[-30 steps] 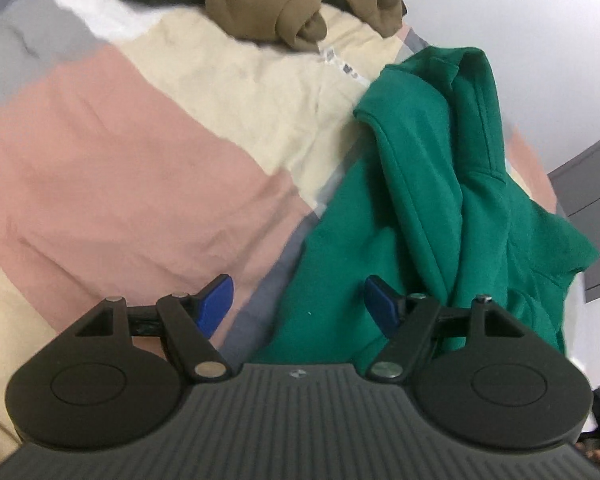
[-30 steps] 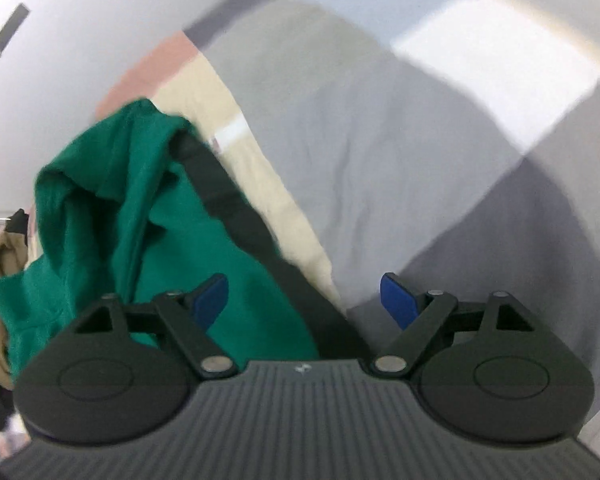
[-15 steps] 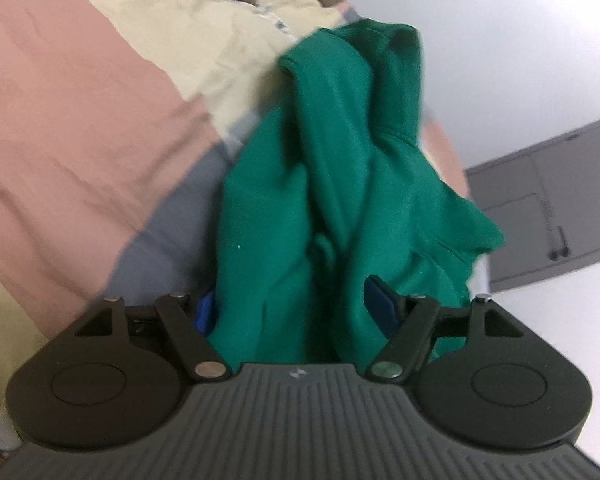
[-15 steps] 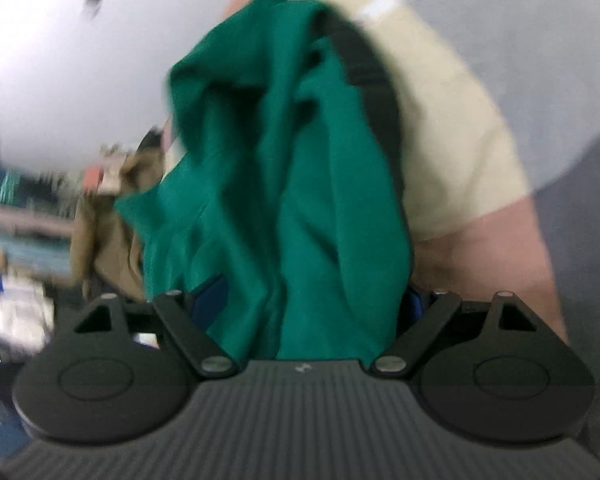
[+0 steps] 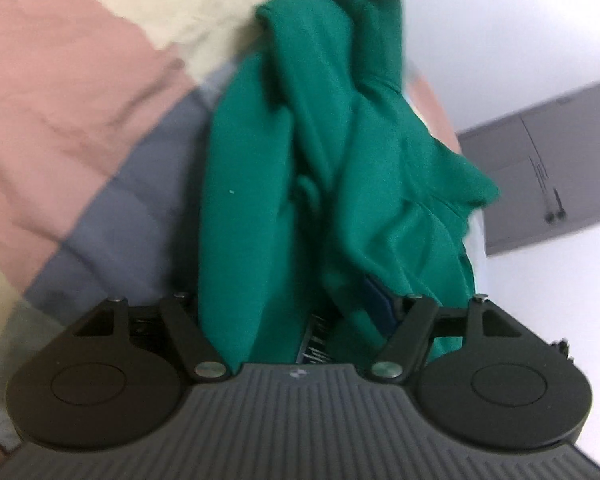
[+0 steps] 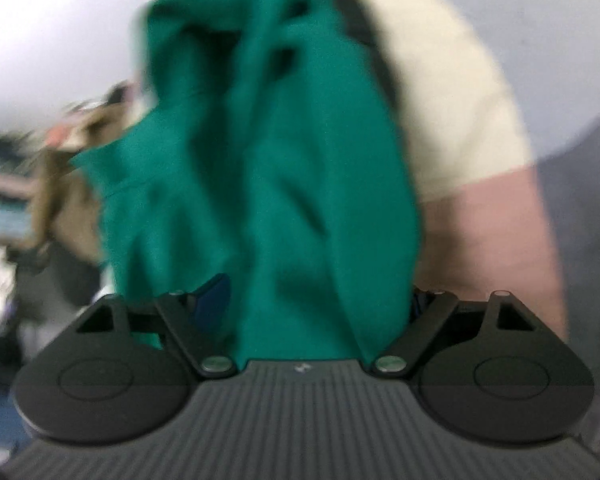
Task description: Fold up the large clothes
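Note:
A crumpled green sweatshirt (image 5: 340, 152) lies bunched on the patchwork bedspread (image 5: 72, 92). In the left wrist view its cloth runs down between my left gripper's (image 5: 296, 300) fingers, which stand wide apart; only the right blue pad (image 5: 374, 300) shows. In the right wrist view the same green sweatshirt (image 6: 268, 168) fills the gap of my right gripper (image 6: 316, 300), also wide apart, with the left blue pad (image 6: 214, 298) visible and the right one hidden by cloth. A dark strip (image 6: 364, 28) runs along the garment's edge.
The bedspread has pink, cream and grey patches (image 6: 480, 220). A grey cabinet (image 5: 548, 168) stands against the white wall to the right in the left wrist view. A tan garment (image 6: 60, 184) and blurred clutter lie at the left of the right wrist view.
Both grippers have moved in onto the green sweatshirt from either side; its cloth now lies between the fingers of each. The jaws are still spread.

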`<state>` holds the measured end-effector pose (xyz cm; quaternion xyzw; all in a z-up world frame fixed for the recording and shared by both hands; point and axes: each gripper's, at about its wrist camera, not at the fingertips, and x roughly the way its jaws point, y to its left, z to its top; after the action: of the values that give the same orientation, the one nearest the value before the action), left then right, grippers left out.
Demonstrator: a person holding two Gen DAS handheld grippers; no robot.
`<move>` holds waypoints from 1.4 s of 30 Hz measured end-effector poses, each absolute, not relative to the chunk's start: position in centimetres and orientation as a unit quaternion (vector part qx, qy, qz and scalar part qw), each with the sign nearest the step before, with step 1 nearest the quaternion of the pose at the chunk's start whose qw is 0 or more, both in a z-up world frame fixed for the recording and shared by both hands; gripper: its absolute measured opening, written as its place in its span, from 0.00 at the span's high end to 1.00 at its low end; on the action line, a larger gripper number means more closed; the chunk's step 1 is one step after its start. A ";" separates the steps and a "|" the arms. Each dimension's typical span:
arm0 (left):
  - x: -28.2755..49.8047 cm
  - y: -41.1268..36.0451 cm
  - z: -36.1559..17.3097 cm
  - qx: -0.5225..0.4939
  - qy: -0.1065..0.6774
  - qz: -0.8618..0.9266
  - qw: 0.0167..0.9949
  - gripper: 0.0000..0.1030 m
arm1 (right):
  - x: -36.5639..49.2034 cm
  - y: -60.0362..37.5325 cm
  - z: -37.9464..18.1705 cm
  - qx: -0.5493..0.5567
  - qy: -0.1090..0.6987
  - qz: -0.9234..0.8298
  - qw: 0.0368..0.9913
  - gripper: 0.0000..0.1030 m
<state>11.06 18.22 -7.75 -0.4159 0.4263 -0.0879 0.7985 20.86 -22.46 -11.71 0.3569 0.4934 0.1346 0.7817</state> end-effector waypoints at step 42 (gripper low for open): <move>1.2 22.1 3.6 -0.490 0.305 -0.173 0.798 0.91 | 8.9 -29.7 2.9 0.344 0.283 0.244 0.862 0.91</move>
<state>1.19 22.07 3.59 -0.4904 0.3053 -0.1731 0.7977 8.92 -29.74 2.93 0.3437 0.2825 0.2440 0.8617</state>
